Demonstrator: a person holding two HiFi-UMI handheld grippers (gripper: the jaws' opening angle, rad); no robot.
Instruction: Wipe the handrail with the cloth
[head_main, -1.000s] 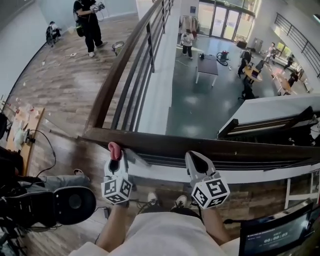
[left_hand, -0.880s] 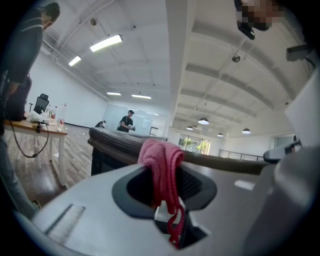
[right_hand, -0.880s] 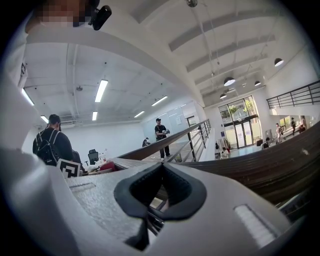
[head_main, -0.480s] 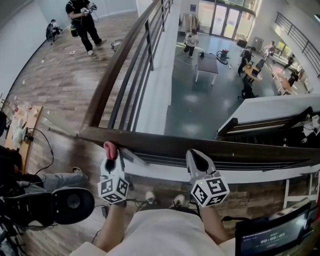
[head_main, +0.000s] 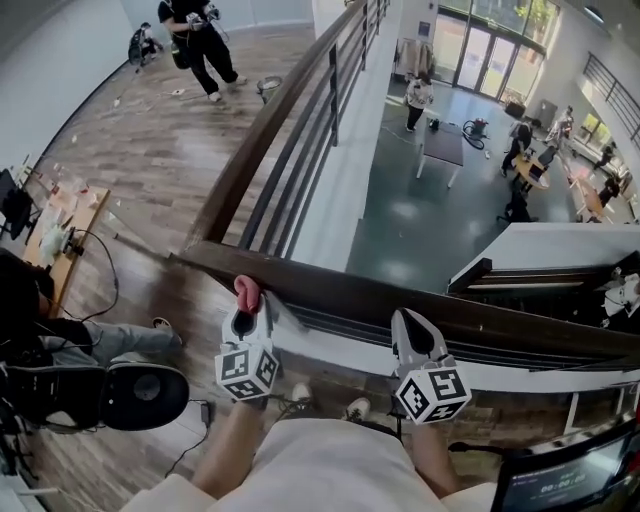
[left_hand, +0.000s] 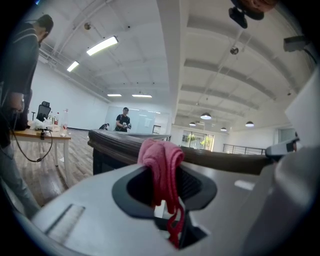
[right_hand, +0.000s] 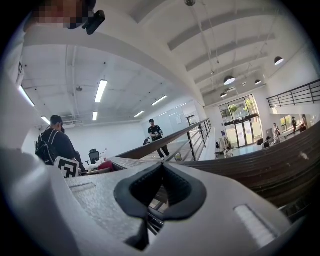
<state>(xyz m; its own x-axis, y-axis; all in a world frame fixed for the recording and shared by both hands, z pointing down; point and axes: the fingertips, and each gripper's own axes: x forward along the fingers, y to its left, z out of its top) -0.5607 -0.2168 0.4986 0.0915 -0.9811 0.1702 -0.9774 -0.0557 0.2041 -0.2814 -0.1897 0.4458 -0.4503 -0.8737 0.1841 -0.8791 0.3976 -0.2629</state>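
The dark wooden handrail (head_main: 330, 295) runs left to right just ahead of me, and a second stretch (head_main: 270, 130) leads away from its left corner. My left gripper (head_main: 247, 303) is shut on a pink cloth (head_main: 246, 291), whose bunched top sits at the rail's near edge. In the left gripper view the cloth (left_hand: 161, 161) hangs pinched between the jaws of the left gripper (left_hand: 165, 172), with the handrail (left_hand: 117, 141) just beyond. My right gripper (head_main: 412, 330) is shut and empty, just below the rail. In its own view the right gripper (right_hand: 161, 169) has the handrail (right_hand: 280, 162) to its right.
Beyond the rail is a drop to a lower hall with a table (head_main: 443, 147) and several people. A person (head_main: 205, 40) stands on the wooden floor at far left. A desk (head_main: 65, 225) and a black stool (head_main: 130, 395) stand at my left, a screen (head_main: 575, 480) at lower right.
The head view has swung slightly, so everything sits a little further right. Both grippers keep their places against the rail. The far person has shifted.
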